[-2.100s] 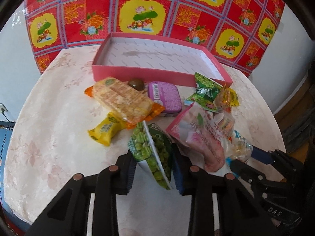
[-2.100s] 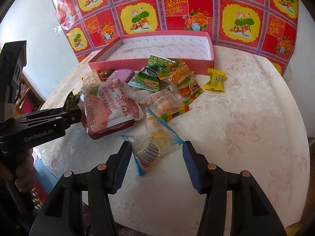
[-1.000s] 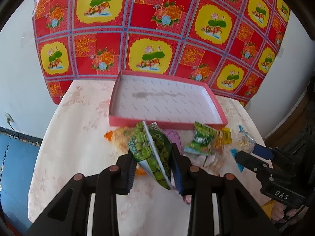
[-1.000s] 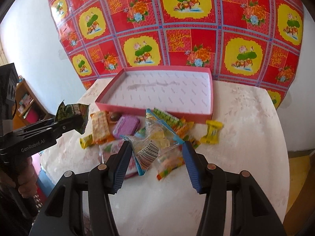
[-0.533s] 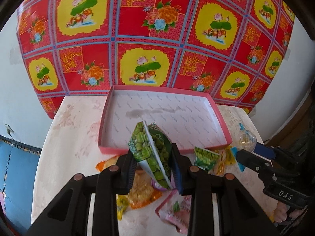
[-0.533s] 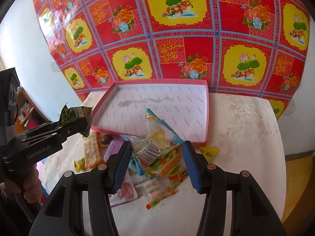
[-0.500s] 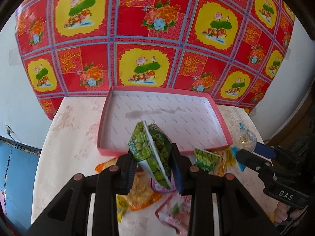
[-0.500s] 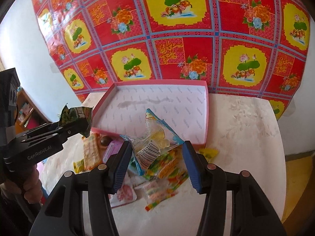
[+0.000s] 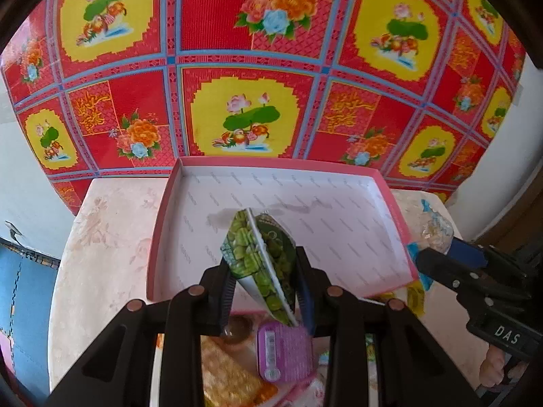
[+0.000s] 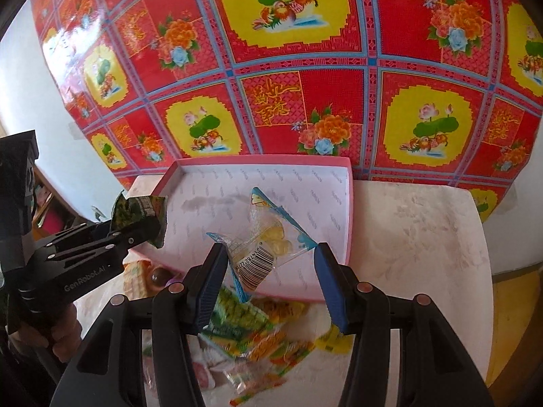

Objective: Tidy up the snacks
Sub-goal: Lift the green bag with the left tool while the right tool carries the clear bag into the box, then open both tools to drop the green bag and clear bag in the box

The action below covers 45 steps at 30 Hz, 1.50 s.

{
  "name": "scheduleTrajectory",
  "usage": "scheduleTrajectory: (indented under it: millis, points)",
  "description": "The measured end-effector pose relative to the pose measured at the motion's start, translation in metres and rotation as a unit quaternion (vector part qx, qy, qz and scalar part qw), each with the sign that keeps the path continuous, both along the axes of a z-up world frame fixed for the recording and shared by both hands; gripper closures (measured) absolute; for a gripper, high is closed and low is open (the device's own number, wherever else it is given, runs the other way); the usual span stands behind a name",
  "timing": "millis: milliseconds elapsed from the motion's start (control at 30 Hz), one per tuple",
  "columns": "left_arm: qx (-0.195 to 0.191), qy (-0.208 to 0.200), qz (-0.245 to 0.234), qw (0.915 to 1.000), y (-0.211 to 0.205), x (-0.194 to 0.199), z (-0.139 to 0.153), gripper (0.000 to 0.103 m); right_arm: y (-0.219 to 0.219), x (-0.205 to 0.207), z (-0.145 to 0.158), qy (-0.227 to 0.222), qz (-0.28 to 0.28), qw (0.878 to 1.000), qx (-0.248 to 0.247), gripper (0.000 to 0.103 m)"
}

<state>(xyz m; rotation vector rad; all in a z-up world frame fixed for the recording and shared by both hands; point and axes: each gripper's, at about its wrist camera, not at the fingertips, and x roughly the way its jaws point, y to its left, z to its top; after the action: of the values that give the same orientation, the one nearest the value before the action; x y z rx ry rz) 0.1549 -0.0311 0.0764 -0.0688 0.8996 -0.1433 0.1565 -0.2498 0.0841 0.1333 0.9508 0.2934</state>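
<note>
Carrying snacks over pink tray [image 9: 154, 254]: left tongs [image 9: 263, 279] pinching green pea packet [image 9: 261, 254], right tongs [image 10: 269, 279] pinching clear candy bag [image 10: 268, 247]. Next: lower, release inside.

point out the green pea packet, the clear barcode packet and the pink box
green pea packet [image 9: 261, 254]: left wrist view, on its printed green face between the fingers.
clear barcode packet [image 10: 261, 254]: right wrist view, on the clear film just above the barcode.
pink box [image 9: 159, 237]: left wrist view, on its left pink wall.

Black left gripper [image 9: 264, 291] and right gripper [image 10: 269, 288], copper rivets, blue-padded fingers [image 10: 331, 291].
</note>
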Motion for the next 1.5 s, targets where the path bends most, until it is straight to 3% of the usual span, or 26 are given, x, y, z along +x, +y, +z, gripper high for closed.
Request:
scheduleTrajectory:
  millis: [800,1500]
  points:
    - [0.027,0.032,0.004,0.9991,-0.015,0.075,-0.053,0.07,-0.002,0.074,-0.055,0.028,-0.02,0.999,-0.016,0.049]
    - [0.038,0.035,0.003,0.9987,-0.022,0.074,-0.062,0.066,0.009,0.087,-0.073,0.027,-0.017,0.999,-0.025,0.047]
